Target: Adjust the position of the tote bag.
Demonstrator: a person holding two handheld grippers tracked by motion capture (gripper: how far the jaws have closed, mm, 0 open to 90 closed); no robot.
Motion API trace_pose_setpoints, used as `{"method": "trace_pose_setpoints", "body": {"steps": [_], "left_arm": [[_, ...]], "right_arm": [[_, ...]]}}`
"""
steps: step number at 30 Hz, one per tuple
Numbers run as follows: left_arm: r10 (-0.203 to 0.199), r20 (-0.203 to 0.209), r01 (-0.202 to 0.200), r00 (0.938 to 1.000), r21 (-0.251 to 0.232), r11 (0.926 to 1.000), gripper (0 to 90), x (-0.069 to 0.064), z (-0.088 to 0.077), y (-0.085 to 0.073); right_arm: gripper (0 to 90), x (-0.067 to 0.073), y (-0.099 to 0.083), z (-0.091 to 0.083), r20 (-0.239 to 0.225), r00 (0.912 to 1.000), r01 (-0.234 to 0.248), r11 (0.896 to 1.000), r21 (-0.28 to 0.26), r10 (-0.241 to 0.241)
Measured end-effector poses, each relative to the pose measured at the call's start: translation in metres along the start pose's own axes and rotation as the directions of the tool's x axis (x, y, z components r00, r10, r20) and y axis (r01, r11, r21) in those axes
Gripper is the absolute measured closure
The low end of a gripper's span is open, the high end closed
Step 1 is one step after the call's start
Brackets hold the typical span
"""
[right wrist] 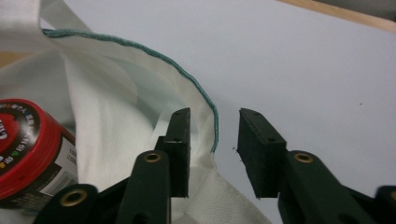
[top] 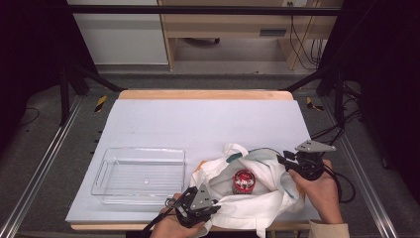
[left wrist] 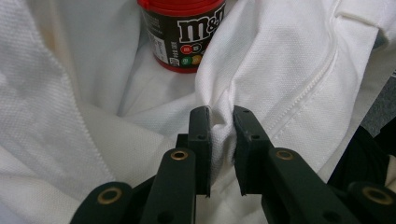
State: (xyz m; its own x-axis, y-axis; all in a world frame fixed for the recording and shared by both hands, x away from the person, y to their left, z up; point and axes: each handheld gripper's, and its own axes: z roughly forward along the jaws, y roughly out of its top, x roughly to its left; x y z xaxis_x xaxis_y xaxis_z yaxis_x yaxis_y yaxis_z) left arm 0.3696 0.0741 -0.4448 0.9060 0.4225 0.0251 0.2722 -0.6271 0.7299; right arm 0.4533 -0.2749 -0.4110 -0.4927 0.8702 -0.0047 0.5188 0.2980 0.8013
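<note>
A white cloth bag lies open at the table's front, with a red-lidded M&M's jar inside it. My left gripper is at the bag's near left edge. In the left gripper view its jaws are shut on a fold of the bag's fabric, with the jar just beyond. My right gripper is at the bag's right rim. Its jaws stand apart around the teal-stitched rim, with a gap on the right side. The jar is to the left.
A clear plastic tray rests left of the bag, near the left gripper. The white table mat stretches back to a wooden edge. Black frame legs and cables flank the table.
</note>
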Motion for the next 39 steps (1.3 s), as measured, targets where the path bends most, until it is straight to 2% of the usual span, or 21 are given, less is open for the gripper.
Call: {"method": "trace_pose_setpoints", "body": {"steps": [2, 4, 11, 12, 13, 14, 15, 16, 17, 18, 23, 25, 34, 36, 39], "left_arm": [[-0.001, 0.001, 0.001, 1.0000, -0.003, 1.0000, 78.5, 0.000, 0.000, 0.000], [-0.003, -0.002, 0.003, 1.0000, -0.007, 1.0000, 78.5, 0.000, -0.001, 0.000], [-0.001, -0.005, 0.001, 1.0000, -0.013, 0.9999, 78.6, -0.001, -0.002, 0.001], [0.000, -0.005, 0.000, 1.0000, -0.012, 0.9999, 78.6, -0.001, -0.002, 0.001], [0.000, -0.005, 0.000, 1.0000, -0.012, 0.9999, 78.6, -0.001, -0.002, 0.001], [0.001, -0.004, -0.001, 1.0000, -0.012, 0.9999, 78.6, -0.001, -0.002, 0.001], [0.001, -0.004, -0.001, 1.0000, -0.012, 0.9999, 78.6, -0.001, -0.002, 0.001], [0.002, -0.003, -0.002, 1.0000, -0.012, 0.9999, 78.5, -0.001, -0.002, 0.001], [0.002, -0.003, -0.002, 1.0000, -0.012, 0.9999, 78.5, -0.001, -0.002, 0.001], [0.008, -0.008, -0.008, 0.9999, -0.006, 0.9999, 78.5, -0.001, -0.002, 0.001], [0.000, -0.006, 0.000, 1.0000, -0.013, 0.9999, 78.6, -0.001, -0.001, 0.001], [0.004, -0.006, -0.004, 1.0000, -0.010, 0.9999, 78.5, -0.001, -0.002, 0.001], [0.006, -0.004, -0.006, 1.0000, -0.008, 1.0000, 78.5, -0.001, 0.000, 0.000], [0.004, -0.004, -0.004, 1.0000, -0.008, 1.0000, 78.6, 0.000, 0.000, 0.000], [0.005, -0.005, -0.006, 1.0000, -0.010, 0.9999, 78.5, 0.000, 0.000, 0.000]], "right_arm": [[59.1, 0.003, 0.005, -0.006, 0.003, 1.0000, 0.007, 1.000, -0.012, -0.007], [58.9, 0.005, 0.009, -0.010, 0.002, 0.9998, 0.019, 1.000, -0.024, -0.019], [61.7, 0.020, 0.024, -0.023, -0.024, 0.9973, 0.068, 0.995, -0.067, -0.070], [63.3, 0.026, 0.028, -0.024, -0.050, 0.9941, 0.092, 0.993, -0.077, -0.096], [63.3, 0.026, 0.028, -0.024, -0.050, 0.9941, 0.092, 0.993, -0.077, -0.096], [65.5, 0.033, 0.031, -0.022, -0.075, 0.9907, 0.109, 0.992, -0.069, -0.114], [65.5, 0.033, 0.031, -0.022, -0.075, 0.9907, 0.109, 0.992, -0.069, -0.114], [66.1, 0.038, 0.030, -0.016, -0.095, 0.9854, 0.137, 0.989, -0.050, -0.141], [66.1, 0.038, 0.030, -0.016, -0.095, 0.9854, 0.137, 0.989, -0.050, -0.141], [66.4, 0.041, 0.028, -0.009, -0.106, 0.9826, 0.150, 0.988, -0.025, -0.152], [67.3, 0.042, 0.022, 0.002, -0.124, 0.9808, 0.154, 0.988, 0.018, -0.151], [66.5, 0.043, 0.019, 0.006, -0.146, 0.9770, 0.164, 0.985, 0.050, -0.156], [61.7, 0.045, 0.014, 0.016, -0.184, 0.9718, 0.163, 0.984, 0.074, -0.147], [60.1, 0.047, 0.012, 0.018, -0.192, 0.9668, 0.190, 0.977, 0.097, -0.169], [57.7, 0.046, 0.011, 0.018, -0.199, 0.9655, 0.192, 0.975, 0.112, -0.167]]}}
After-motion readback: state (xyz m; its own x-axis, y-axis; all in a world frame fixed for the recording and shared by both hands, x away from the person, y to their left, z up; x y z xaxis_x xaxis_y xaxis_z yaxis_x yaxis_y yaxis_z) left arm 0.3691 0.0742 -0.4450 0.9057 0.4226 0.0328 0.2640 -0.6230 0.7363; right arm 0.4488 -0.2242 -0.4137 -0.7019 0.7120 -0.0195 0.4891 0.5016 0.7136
